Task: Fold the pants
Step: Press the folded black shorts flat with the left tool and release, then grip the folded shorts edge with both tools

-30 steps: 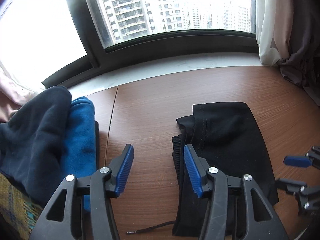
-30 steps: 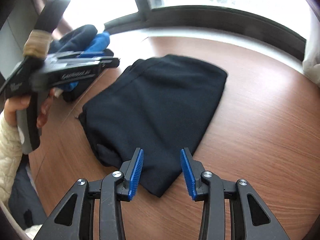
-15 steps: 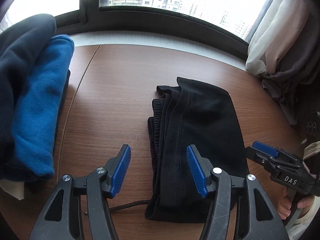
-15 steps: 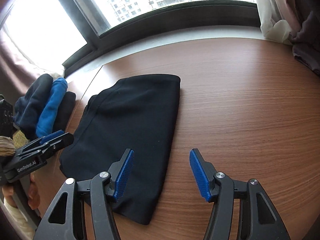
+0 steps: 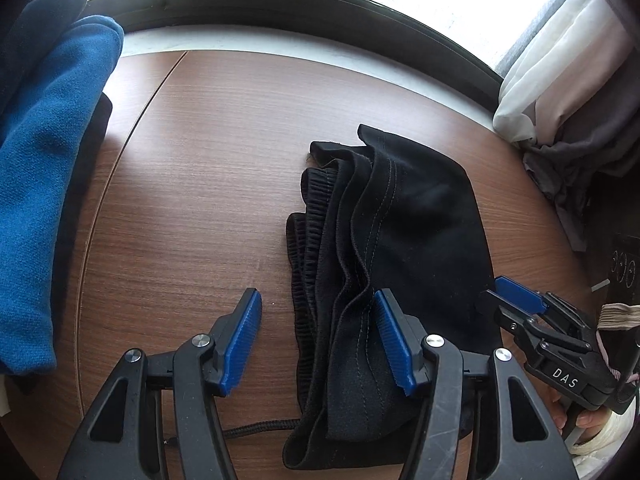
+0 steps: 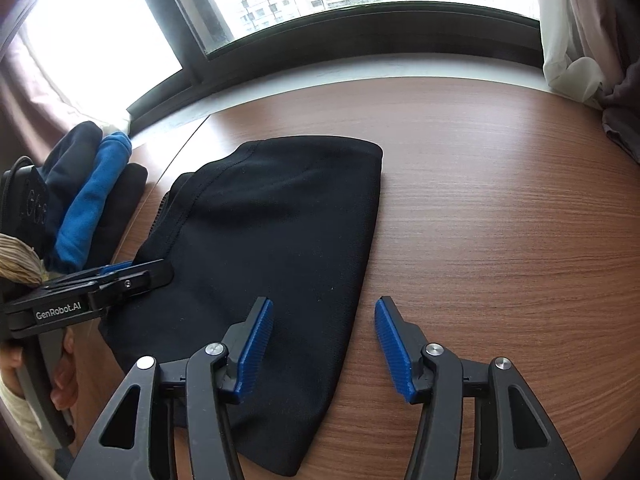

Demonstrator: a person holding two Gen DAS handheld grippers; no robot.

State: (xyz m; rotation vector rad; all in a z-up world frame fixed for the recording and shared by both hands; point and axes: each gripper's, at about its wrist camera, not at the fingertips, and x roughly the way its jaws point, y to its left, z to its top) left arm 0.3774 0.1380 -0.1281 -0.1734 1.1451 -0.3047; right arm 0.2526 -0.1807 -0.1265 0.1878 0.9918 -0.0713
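Note:
Folded black pants lie on the brown wooden table; their layered edges and elastic waistband face left, and a black drawstring trails out at the near end. My left gripper is open and empty, straddling the pants' near left edge. My right gripper is open and empty, straddling the pants' near right edge. Each gripper shows in the other's view: the right one in the left wrist view, the left one in the right wrist view.
A stack of folded clothes, blue and dark navy, sits at the table's left. Curtains and grey fabric hang at the right. A window sill runs behind the table.
Both grippers have swung their views and settled low at the near end of the pants, one at each side. The pants have not moved.

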